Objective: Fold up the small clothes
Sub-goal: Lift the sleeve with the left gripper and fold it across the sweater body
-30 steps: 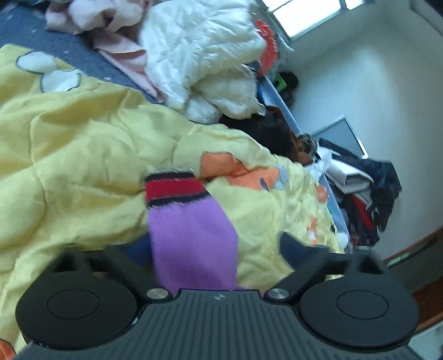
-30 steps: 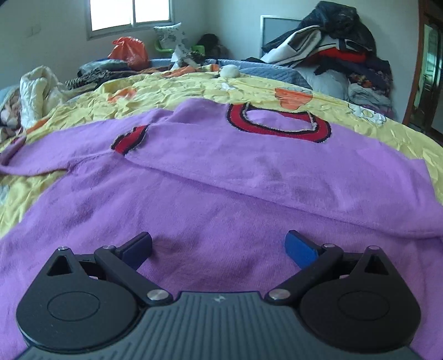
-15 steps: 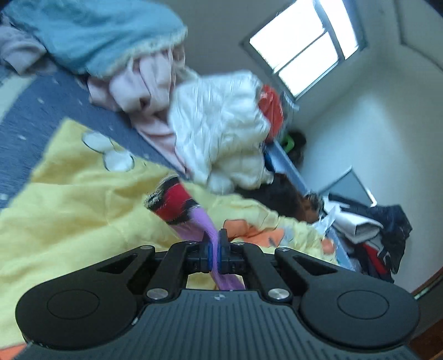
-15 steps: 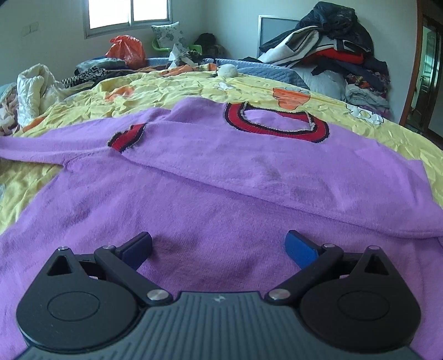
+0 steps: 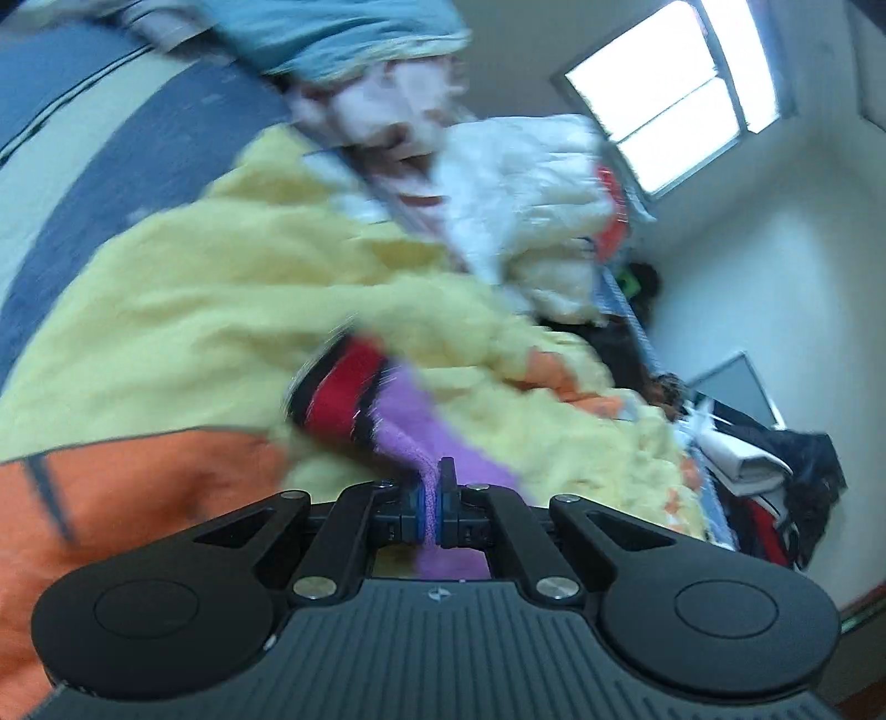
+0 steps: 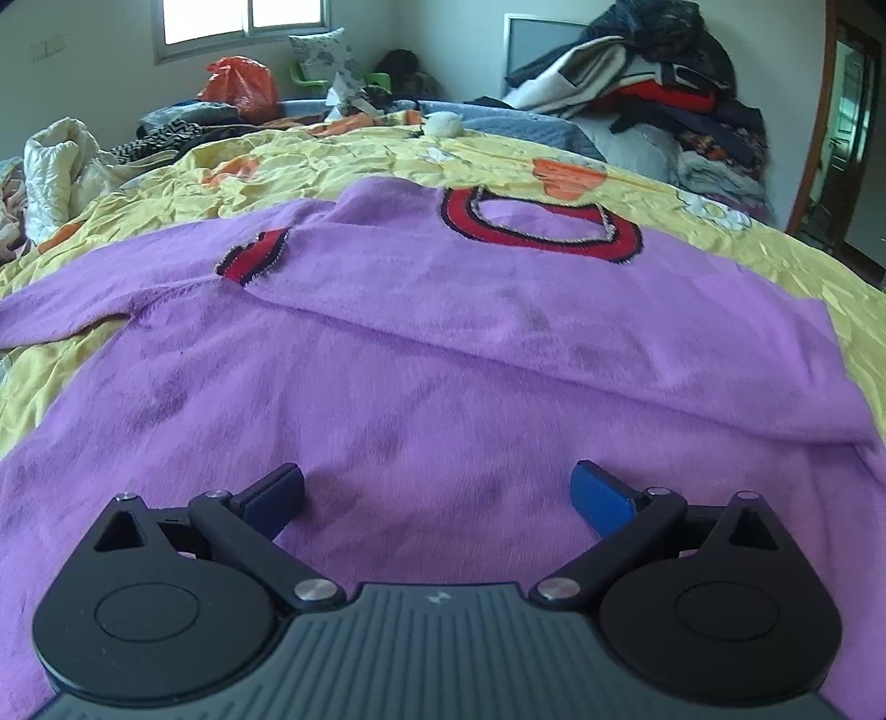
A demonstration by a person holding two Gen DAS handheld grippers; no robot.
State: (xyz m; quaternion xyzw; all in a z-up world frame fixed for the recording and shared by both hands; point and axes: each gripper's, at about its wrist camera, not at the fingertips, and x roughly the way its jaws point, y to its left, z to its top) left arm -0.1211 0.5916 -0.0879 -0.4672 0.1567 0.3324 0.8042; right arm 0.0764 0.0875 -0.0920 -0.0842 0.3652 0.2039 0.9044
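A purple sweater [image 6: 421, 365] with a red and black collar [image 6: 542, 232] lies spread on a yellow quilt [image 6: 310, 166]. One sleeve is folded across the chest, its red cuff [image 6: 252, 257] left of the collar. My right gripper [image 6: 437, 487] hovers open just above the sweater's lower body, with nothing between its fingers. In the left wrist view my left gripper [image 5: 433, 507] is shut on the other purple sleeve [image 5: 437, 443], whose red and black cuff [image 5: 343, 387] hangs beyond the fingertips over the quilt [image 5: 183, 310]. That view is blurred by motion.
Piles of clothes [image 6: 653, 88] stack at the back right by a grey panel. A white padded jacket [image 5: 526, 205] and pink and blue garments [image 5: 354, 50] lie at the bed's left side. An orange bag [image 6: 241, 86] sits under the window. A doorway [image 6: 847, 144] stands at the right.
My left gripper went from open around the purple sleeve to shut on it, then lifted and swung with it. The right gripper stayed open, edging slightly over the sweater.
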